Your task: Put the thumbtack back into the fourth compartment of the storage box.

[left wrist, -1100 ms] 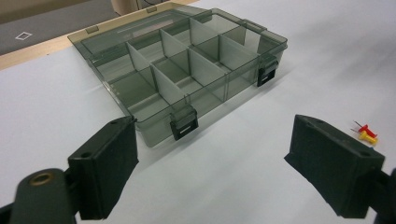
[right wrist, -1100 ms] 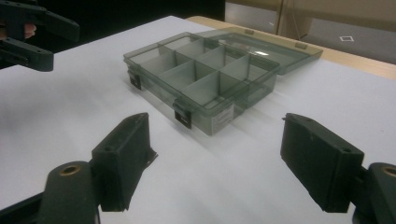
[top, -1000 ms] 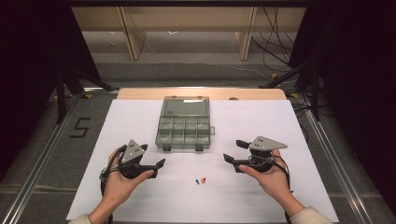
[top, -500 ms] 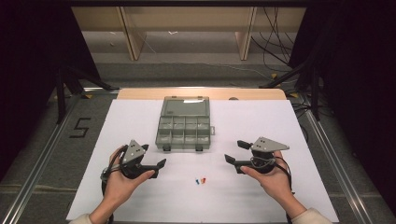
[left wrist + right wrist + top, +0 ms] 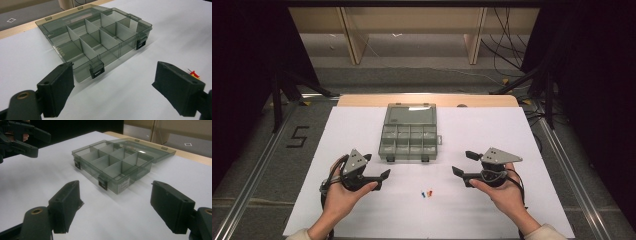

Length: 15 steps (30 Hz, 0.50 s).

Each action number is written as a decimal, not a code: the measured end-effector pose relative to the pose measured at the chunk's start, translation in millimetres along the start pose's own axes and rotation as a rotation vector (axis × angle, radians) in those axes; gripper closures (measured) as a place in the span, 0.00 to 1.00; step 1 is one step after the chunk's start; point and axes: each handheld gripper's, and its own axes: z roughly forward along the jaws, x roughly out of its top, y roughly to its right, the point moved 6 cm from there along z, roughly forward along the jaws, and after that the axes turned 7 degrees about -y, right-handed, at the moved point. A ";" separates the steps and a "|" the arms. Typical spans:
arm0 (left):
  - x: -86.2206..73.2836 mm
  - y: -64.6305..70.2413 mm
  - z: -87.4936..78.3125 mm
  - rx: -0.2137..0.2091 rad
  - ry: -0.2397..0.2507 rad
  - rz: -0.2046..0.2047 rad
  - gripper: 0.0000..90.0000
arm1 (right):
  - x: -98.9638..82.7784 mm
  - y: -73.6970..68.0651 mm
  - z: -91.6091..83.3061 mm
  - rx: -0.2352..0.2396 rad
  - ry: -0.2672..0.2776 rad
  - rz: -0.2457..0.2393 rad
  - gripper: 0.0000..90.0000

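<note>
Left tongs: held in the person's left hand over the near-left part of the desk, jaws wide apart with nothing between them; in the left gripper view both black jaws stood well apart over bare white surface, pointed toward the box.

Box: a smoky, see-through compartment box lay in the middle of the desk, nearer the far edge than the near one; its lid was swung open and lay flat toward the far edge. Dividers split it into two rows of compartments, and what showed of them looked bare. Two dark latches hung on its near wall.

Small pieces: a few tiny coloured bits, red and blue among them, lay on the desk near the near edge, between the two tongs and apart from the box; too small to tell what they were. A red and yellow bit peeped from behind the right-hand jaw in the left gripper view.

Right tongs: held in the person's right hand over the near-right part of the desk, jaws wide apart and gripping nothing; in the right gripper view they faced the box, with the left tongs at the upper left.
</note>
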 end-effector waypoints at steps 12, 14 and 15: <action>0.8 1.8 2.3 -0.001 -0.007 0.003 0.17 | -2.9 -1.6 -1.6 0.009 -0.015 0.012 0.27; 0.8 3.9 4.0 -0.008 -0.006 -0.008 0.17 | -3.6 -1.3 -3.1 0.006 -0.018 0.016 0.27; 0.6 3.7 4.8 -0.007 -0.009 0.007 0.17 | -3.5 -1.3 -3.7 0.007 -0.015 0.017 0.27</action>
